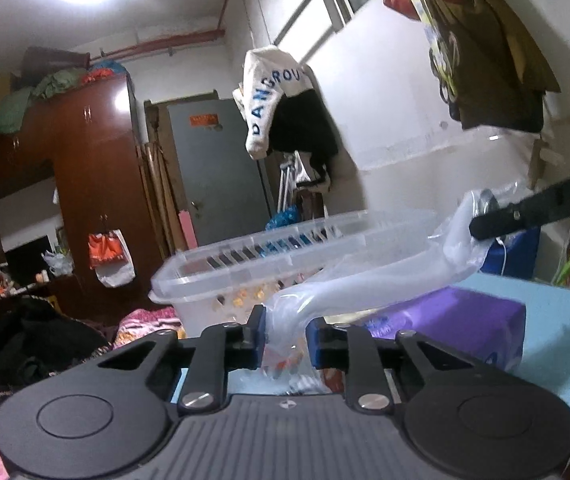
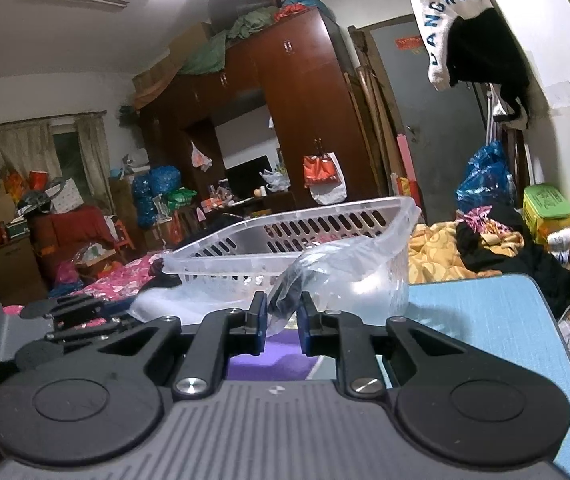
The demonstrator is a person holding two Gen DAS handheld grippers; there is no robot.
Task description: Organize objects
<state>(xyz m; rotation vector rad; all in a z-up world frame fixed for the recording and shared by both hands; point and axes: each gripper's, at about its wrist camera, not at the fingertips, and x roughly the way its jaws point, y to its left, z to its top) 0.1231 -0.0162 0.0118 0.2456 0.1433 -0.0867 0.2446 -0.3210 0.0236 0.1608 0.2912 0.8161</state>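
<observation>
A clear plastic bag [image 1: 365,284] is stretched in the air between my two grippers, above a purple pack [image 1: 457,312] on the light blue table [image 1: 565,320]. My left gripper [image 1: 285,338] is shut on one end of the bag. My right gripper [image 2: 281,320] is shut on the other end [image 2: 317,276]; its finger shows at the right of the left wrist view [image 1: 525,216]. A clear slotted plastic basket [image 1: 269,256] stands just behind the bag, also in the right wrist view [image 2: 285,236].
The table's far edge [image 2: 485,280] lies behind the basket. Beyond it are a bed with pink and yellow bedding [image 2: 437,248], a dark wooden wardrobe [image 2: 305,92], a grey door [image 1: 213,168] and hanging clothes [image 1: 281,100].
</observation>
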